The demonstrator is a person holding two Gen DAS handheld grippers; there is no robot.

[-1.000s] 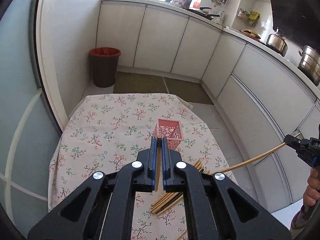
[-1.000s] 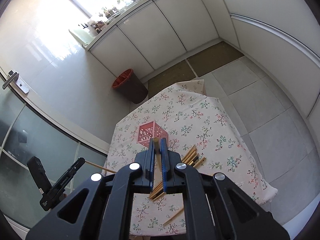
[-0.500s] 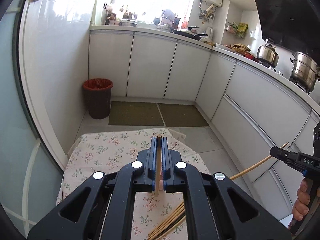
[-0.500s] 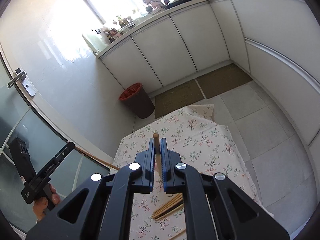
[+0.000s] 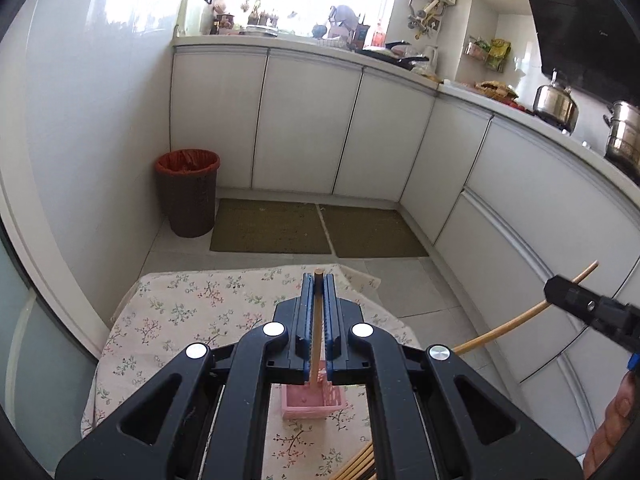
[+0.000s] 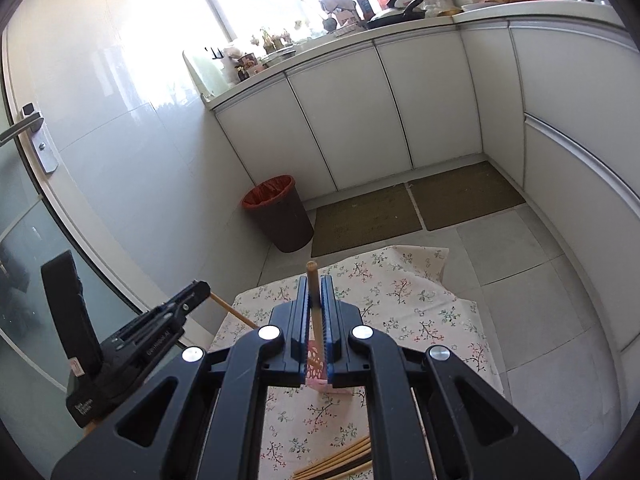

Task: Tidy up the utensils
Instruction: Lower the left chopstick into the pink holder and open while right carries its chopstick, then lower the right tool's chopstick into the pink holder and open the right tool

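Both tools have lifted and swung toward the pink basket (image 5: pixel 313 399), which now sits low behind my left tool (image 5: pixel 316 280) instead of out ahead of it. That left tool is clamped on a chopstick (image 5: pixel 317 320), and my right tool (image 6: pixel 315 280) is clamped on another chopstick (image 6: pixel 314 304). Each stick runs lengthwise between the jaws, blunt end poking past the tips and away from me, the lower end hanging down over the basket. To do this well, I would tip each stick closer to upright, centre its lower end over the basket opening, then let go. Loose chopsticks (image 6: pixel 340 460) lie on the flowered tabletop (image 5: pixel 180 312) nearer me.
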